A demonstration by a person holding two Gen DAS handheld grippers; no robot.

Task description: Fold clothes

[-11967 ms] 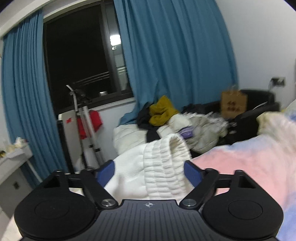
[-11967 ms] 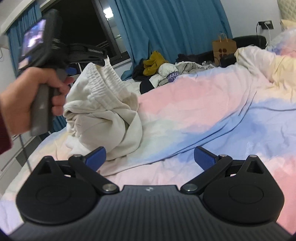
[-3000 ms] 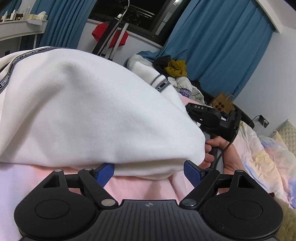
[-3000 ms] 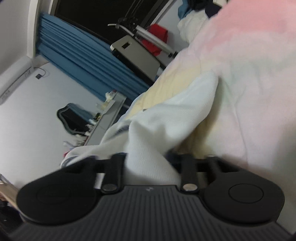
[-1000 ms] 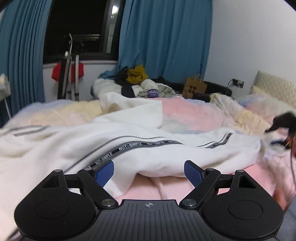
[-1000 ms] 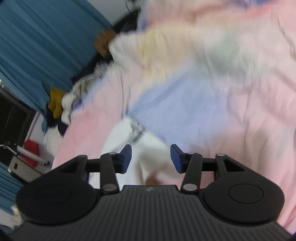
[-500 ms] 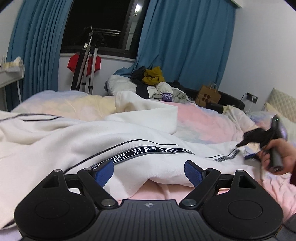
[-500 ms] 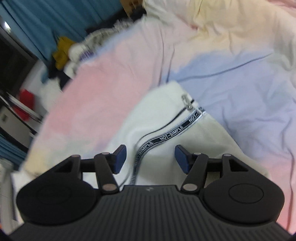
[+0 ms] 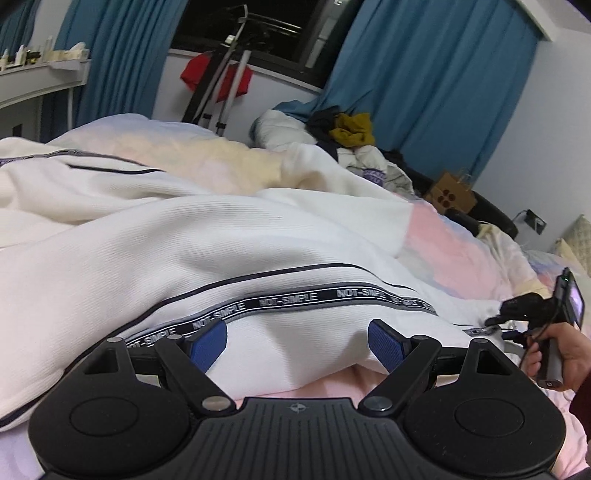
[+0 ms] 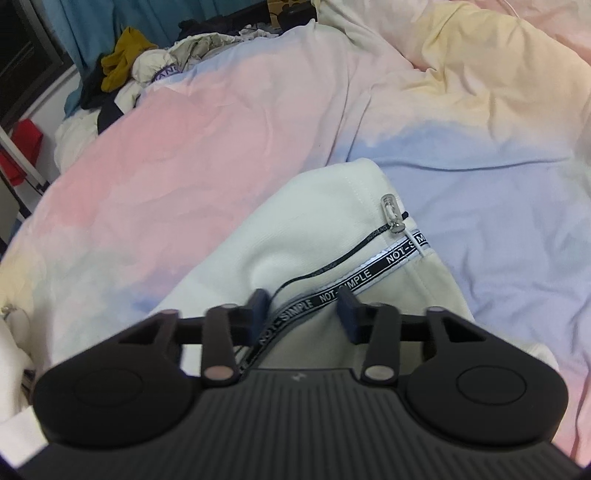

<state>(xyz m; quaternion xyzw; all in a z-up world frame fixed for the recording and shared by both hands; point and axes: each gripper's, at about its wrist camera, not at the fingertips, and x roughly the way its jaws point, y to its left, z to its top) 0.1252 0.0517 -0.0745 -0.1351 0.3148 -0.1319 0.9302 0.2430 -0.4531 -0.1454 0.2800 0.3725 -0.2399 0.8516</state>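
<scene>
The white garment lies spread across the bed. Only the left wrist view shows its long body, the window and the person's right hand. Only the right wrist view shows the hem's zipper pull. The left hand-held gripper stands wide, released, over the lettered stripe. The right hand-held gripper has just been closing around the stripe; blur hides whether its pads press the cloth yet.
</scene>
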